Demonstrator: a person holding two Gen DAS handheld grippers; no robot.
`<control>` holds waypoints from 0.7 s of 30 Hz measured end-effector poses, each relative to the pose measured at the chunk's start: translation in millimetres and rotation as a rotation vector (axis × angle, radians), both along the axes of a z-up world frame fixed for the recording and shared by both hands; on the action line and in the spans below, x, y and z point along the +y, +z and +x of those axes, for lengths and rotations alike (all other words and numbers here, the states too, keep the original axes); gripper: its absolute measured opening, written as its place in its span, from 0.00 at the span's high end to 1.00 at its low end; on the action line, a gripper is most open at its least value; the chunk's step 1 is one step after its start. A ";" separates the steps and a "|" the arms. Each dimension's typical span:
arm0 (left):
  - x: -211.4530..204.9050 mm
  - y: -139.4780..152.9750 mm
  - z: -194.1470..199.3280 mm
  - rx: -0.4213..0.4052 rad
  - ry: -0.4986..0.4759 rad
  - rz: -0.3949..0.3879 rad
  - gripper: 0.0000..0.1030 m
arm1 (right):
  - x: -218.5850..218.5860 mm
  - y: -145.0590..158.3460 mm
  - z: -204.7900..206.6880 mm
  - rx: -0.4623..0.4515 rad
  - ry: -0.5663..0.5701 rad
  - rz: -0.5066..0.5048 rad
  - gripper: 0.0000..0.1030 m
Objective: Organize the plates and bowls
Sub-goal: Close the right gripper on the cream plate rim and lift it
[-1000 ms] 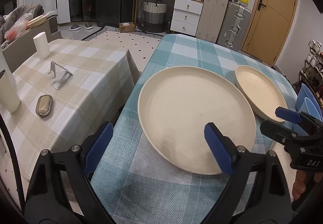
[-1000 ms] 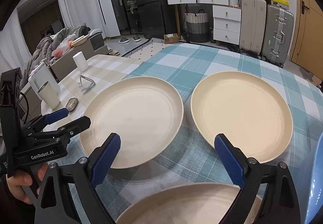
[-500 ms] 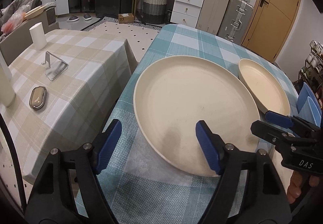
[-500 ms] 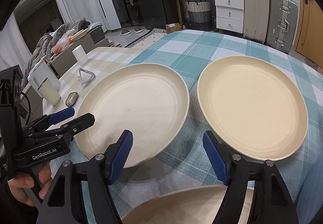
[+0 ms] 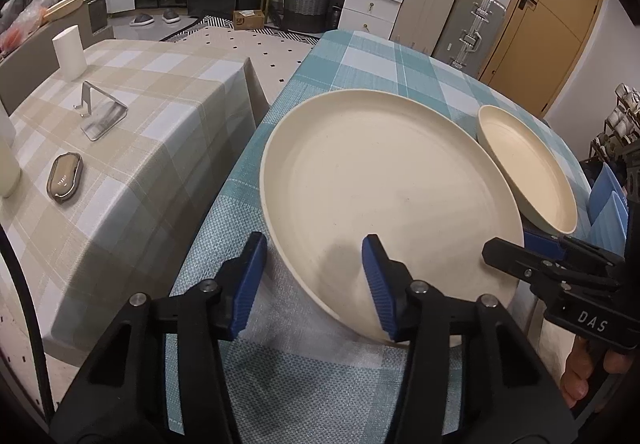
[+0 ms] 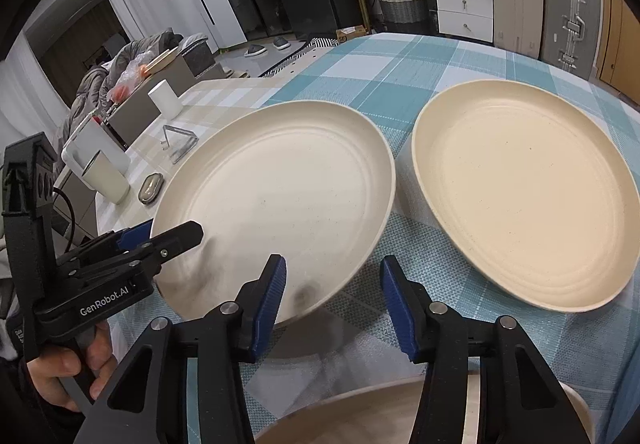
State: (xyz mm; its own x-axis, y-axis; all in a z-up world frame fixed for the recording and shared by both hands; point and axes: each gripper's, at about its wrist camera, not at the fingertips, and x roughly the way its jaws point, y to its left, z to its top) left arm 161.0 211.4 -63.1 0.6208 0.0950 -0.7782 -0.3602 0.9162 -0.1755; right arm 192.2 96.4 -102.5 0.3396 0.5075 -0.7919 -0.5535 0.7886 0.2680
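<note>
A large cream plate (image 5: 384, 188) lies on the teal checked table, also in the right wrist view (image 6: 280, 196). A second cream plate (image 6: 520, 192) lies to its right, seen too in the left wrist view (image 5: 528, 172). My left gripper (image 5: 316, 276) is open, its jaws straddling the near left rim of the large plate. My right gripper (image 6: 332, 300) is open, its jaws straddling the near right rim of the same plate. A third cream dish (image 6: 360, 420) shows at the bottom edge, under the right gripper.
A beige checked table (image 5: 120, 132) stands to the left with a white cup (image 5: 70, 52), a metal stand (image 5: 100, 112) and a small grey case (image 5: 64, 180). Blue dishes (image 5: 608, 200) stand at the right edge. Suitcases and drawers line the back wall.
Both grippers have moved forward to the large plate's near rim and narrowed their jaws around it. The plates have not visibly moved.
</note>
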 end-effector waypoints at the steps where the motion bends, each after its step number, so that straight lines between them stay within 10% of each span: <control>1: -0.3 0.2 -0.3 0.002 0.002 0.005 0.61 | 0.0 -1.0 0.7 0.002 0.002 0.003 0.58; 5: 2.2 -0.5 -1.6 0.003 0.018 0.008 0.77 | -0.2 -1.7 2.3 -0.001 -0.004 0.008 0.67; 21: -8.9 21.4 -22.3 -0.055 0.008 0.040 0.80 | -9.2 17.6 -12.9 -0.081 -0.028 0.009 0.74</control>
State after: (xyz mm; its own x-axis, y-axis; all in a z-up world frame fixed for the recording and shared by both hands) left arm 138.7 202.5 -41.7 0.6618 0.1305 -0.7383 -0.3580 0.9202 -0.1583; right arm 179.4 87.2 -84.9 0.4162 0.5035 -0.7571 -0.5514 0.8019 0.2302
